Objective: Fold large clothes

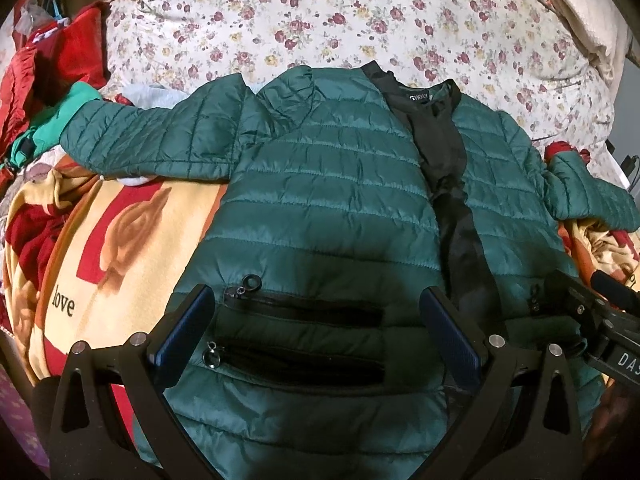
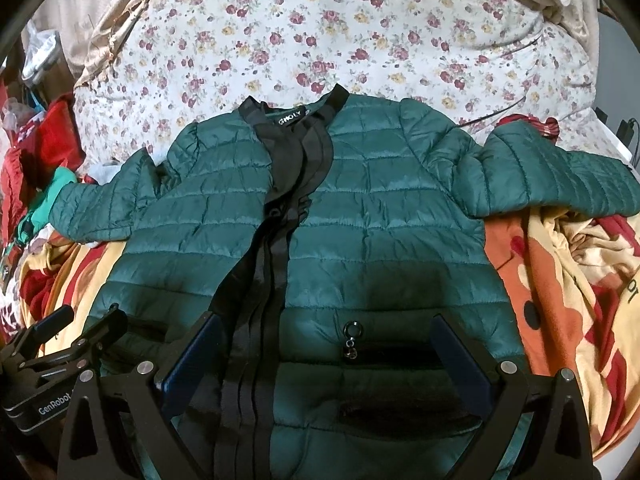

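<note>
A dark green quilted jacket (image 1: 332, 184) lies front side up on the bed, both sleeves spread out sideways, its black zip placket running down the middle. It also shows in the right wrist view (image 2: 384, 220). My left gripper (image 1: 320, 320) is open and empty, hovering over the jacket's left lower panel with two zip pockets (image 1: 304, 312) between its fingers. My right gripper (image 2: 328, 344) is open and empty over the right lower panel, above a zip pull (image 2: 354, 330). Each gripper shows at the edge of the other's view.
A floral quilt (image 1: 320, 12) lies behind the jacket. A yellow and red blanket (image 1: 120, 240) with the word "love" lies under it. Red and green clothes (image 1: 52, 64) are piled at the left. More blanket folds (image 2: 568, 280) lie at the right.
</note>
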Motion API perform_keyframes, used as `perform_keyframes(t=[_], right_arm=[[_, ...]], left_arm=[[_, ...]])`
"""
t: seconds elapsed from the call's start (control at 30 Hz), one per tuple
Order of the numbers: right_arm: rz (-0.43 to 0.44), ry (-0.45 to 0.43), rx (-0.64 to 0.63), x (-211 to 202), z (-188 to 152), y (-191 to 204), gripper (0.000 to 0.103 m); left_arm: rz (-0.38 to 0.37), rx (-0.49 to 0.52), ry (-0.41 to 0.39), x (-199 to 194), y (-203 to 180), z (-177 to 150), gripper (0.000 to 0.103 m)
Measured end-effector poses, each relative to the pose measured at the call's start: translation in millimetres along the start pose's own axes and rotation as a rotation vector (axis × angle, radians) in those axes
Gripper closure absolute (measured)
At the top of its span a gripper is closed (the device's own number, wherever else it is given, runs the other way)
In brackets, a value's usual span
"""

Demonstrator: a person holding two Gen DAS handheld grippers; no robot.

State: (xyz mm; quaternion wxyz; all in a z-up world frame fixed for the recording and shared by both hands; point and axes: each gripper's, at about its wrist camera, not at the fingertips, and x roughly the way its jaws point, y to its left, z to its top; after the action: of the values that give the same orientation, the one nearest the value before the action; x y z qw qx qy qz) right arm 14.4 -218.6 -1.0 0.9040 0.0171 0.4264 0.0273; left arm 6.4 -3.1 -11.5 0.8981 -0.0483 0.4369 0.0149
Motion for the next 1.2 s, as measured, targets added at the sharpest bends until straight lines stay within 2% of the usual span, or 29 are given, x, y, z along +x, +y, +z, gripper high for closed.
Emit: perform_keyframes(t=[0.13, 0.6, 1.2], right_arm=[[-0.003, 0.023, -0.004, 3.3, 0.0, 0.8, 0.000], [-0.010, 0.045, -0.015, 13.2, 1.4, 2.9, 0.000], [-0.005, 0.060, -0.019, 21.3, 5.1, 4.5, 0.000]], left_arm=[[-0.028, -0.026, 0.005, 0.8, 0.4, 0.1, 0.001], [0.001, -0.021, -0.001, 9.7, 7.5, -0.1, 0.001], [0.031, -0.022, 0.039, 15.1, 8.8, 1.9, 0.001]])
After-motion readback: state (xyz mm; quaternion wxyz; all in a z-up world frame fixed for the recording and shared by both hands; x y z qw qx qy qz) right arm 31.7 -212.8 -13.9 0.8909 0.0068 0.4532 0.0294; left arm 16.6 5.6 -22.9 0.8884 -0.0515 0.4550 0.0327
